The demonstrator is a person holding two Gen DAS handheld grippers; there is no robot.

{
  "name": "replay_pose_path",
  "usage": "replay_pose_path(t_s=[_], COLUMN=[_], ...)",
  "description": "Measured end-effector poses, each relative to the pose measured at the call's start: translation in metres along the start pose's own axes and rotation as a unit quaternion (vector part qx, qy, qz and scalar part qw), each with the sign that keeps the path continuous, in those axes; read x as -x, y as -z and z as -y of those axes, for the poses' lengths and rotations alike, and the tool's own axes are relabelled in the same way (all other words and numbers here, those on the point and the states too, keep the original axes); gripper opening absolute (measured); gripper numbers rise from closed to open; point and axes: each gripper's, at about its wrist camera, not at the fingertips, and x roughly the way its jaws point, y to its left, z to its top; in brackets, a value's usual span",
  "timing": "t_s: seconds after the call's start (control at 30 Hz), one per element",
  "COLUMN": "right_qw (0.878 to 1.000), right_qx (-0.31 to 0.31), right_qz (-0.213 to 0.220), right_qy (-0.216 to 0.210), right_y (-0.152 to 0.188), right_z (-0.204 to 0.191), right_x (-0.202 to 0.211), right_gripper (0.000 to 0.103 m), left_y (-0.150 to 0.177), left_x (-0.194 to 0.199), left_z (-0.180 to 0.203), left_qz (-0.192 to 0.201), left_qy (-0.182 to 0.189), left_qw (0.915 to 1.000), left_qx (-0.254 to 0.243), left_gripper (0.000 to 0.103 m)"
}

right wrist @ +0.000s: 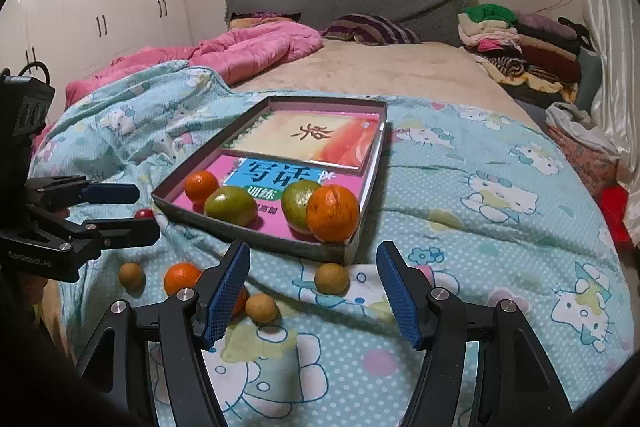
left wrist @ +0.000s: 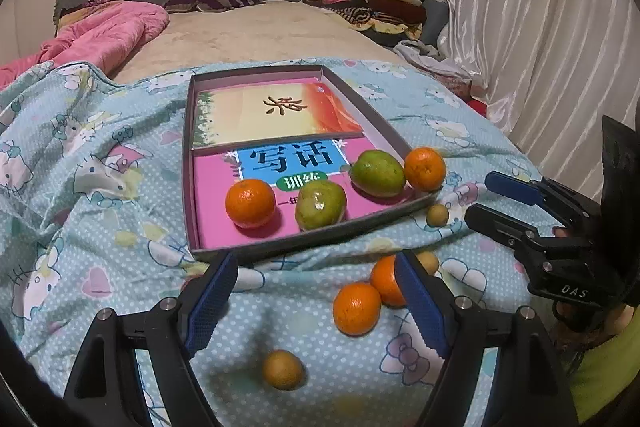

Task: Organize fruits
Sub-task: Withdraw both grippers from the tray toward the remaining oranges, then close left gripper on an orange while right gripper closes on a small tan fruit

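Shallow grey cardboard box lid (left wrist: 394, 133) sits on the blue cat-print bedsheet (left wrist: 100, 187), lined with books. Inside, near the front wall: two oranges and two green citrus fruits, e.g. the left orange (left wrist: 250, 203) and the left green fruit (left wrist: 320, 205).

Left gripper (left wrist: 316, 297): jaws apart, gripping nothing; a loose orange (left wrist: 357, 308) lies between its fingers, beside the right one, and a small tan round fruit (left wrist: 283, 369) lies nearer the camera.

Right gripper (right wrist: 312, 293): spread, empty; another tan fruit (right wrist: 331, 278) lies just ahead between the fingertips, before the box corner.
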Motion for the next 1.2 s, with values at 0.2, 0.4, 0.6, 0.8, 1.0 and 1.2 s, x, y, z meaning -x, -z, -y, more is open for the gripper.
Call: replay_pose_path(t_s=[0.2,0.4,0.6,0.8,1.0,1.2], right_qw=[1.0,1.0,0.999,0.998,0.996,0.997], right_qx=[0.005,0.005,-0.003,-0.011,-0.014,-0.012], right_qz=[-0.012,-0.024,-0.04,-0.064,-0.083,-0.074], right_qy=[-0.001,0.001,0.003,0.018,0.019,0.001], right_y=[0.006,0.008,0.011,0.012,0.013,0.014], right_z=[-0.004,-0.007,-0.002,0.005,0.01,0.006], right_x=[-0.005,-0.013,-0.027,-0.047,-0.062,-0.055], right_gripper=[0.068,0.068,0.052,0.037,0.025,0.025], left_y=[0.008,0.017,0.027,0.033,0.035,0.035], left_x=[-0.004,-0.01,-0.021,-0.03,-0.037,-0.041], left_z=[0.006,0.011,0.02,0.026,0.029,0.029], left_qz=[-0.011,-0.026,-0.045,-0.054,-0.059,-0.058], left_qy=[-0.001,0.003,0.014,0.019,0.014,0.024], left_qw=[0.9999,0.9994,0.9982,0.9973,0.9967,0.9967], left_qx=[-0.013,-0.023,-0.037,-0.047,-0.055,-0.051], left_gripper=[0.08,0.08,0.074,0.065,0.055,0.045])
